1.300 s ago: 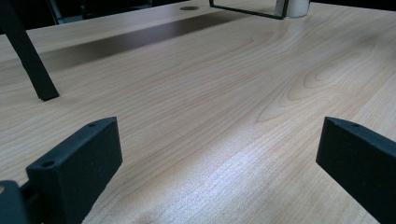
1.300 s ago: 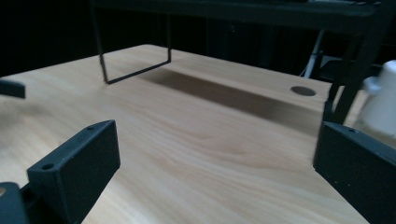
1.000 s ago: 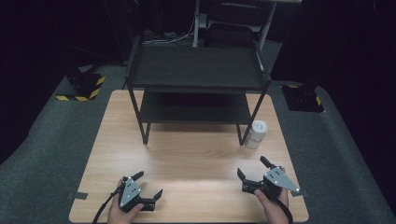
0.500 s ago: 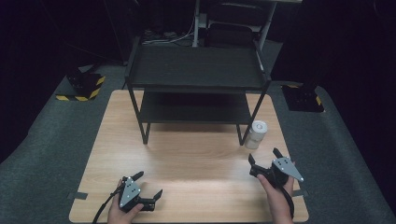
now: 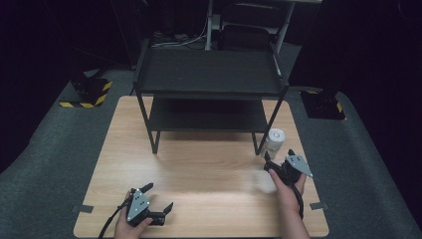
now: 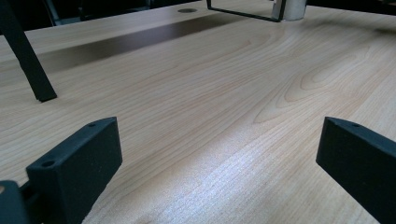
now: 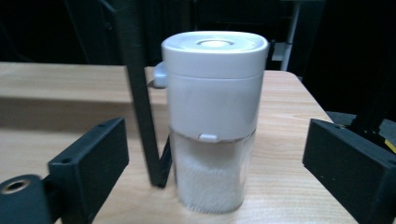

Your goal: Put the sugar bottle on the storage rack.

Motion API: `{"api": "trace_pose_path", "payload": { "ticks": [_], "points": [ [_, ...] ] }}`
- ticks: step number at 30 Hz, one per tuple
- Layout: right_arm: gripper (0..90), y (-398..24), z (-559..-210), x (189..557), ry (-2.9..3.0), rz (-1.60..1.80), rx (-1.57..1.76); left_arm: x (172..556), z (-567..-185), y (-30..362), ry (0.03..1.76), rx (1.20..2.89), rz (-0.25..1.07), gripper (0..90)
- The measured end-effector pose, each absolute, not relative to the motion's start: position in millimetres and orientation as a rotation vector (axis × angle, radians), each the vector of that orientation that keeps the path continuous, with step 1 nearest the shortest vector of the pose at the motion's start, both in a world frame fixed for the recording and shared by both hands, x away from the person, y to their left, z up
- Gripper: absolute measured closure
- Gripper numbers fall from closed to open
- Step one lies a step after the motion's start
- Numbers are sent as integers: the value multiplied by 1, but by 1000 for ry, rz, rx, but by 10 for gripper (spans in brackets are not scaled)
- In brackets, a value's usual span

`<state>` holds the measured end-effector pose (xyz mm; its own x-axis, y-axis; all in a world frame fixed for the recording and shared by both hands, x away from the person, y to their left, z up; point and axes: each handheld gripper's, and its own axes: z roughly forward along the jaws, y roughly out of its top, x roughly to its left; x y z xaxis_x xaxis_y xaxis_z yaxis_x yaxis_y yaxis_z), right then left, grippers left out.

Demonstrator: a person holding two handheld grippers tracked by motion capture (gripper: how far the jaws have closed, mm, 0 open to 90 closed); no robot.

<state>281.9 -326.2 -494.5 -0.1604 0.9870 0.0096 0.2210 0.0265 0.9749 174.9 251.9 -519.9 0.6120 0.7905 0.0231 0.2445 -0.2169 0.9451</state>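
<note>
Right claw (image 5: 276,165) sits at the lower right of the high view, just below the white-capped jar (image 5: 274,142) — its jaws have just been closing in but stand apart, pads not on the jar. Its own view puts the jar (image 7: 212,121) upright at centre frame, white lid on top, clear lower part filled with white grains, black jaws at either side near the bottom corners with gaps to the glass. Jar stands on the worktop (image 5: 209,169) touching or just beside the front right leg (image 7: 140,93) of the black shelf rack (image 5: 209,74); can't tell which.

Left claw (image 5: 158,203) lies at the lower left of the high view, held in a hand, jaws spread wide with nothing between. Left gripper view shows bare wood grain between its two jaws, a rack leg (image 6: 25,56) at upper left — jar base (image 6: 294,8) at the top edge, far off.
</note>
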Motion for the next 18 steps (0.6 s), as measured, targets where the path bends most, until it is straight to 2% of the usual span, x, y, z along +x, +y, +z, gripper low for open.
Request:
{"api": "trace_pose_path", "payload": {
  "ticks": [18],
  "points": [
    [241, -311, -508, 315, 1464, 1166, 1277, 176, -520, 253, 843, 1763, 627, 5]
  ]
}}
